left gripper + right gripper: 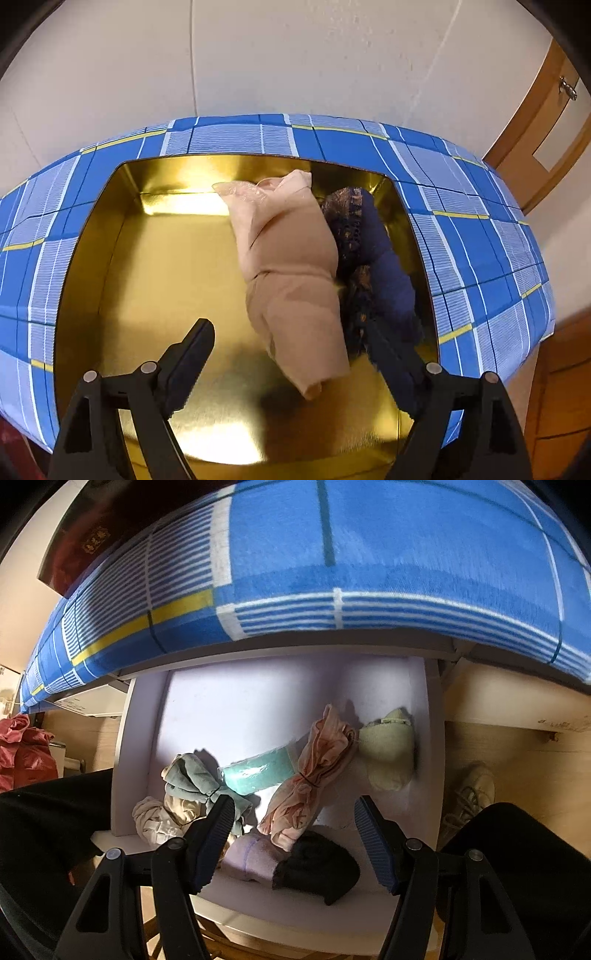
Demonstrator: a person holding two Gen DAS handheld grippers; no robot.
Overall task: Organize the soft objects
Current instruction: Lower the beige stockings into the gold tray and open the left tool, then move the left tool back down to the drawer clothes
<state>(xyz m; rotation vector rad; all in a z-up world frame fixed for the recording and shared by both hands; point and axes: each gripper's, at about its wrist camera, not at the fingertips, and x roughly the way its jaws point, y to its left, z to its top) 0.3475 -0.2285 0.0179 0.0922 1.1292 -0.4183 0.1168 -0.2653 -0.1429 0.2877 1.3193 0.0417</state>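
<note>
On the blue plaid tablecloth (461,236) stands a gold tin box (155,280). In it a rolled beige cloth (291,266) lies beside a navy lace roll (373,251), which is against the right wall. My left gripper (291,350) hangs open over the beige roll's near end, and its pads are clear of the roll. In the right wrist view a white drawer (236,701) holds several rolled soft items, among them a pink tied bundle (314,771), a teal roll (258,771), a pale green roll (388,753) and a black one (317,867). My right gripper (295,823) is open above them and holds nothing.
A wall and a wooden door (543,140) stand behind the table. A dark red box (81,542) lies on the tablecloth. Beside the drawer are a red cloth heap (22,753), a shoe (472,790) on the wooden floor and a person's black-trousered legs (48,834).
</note>
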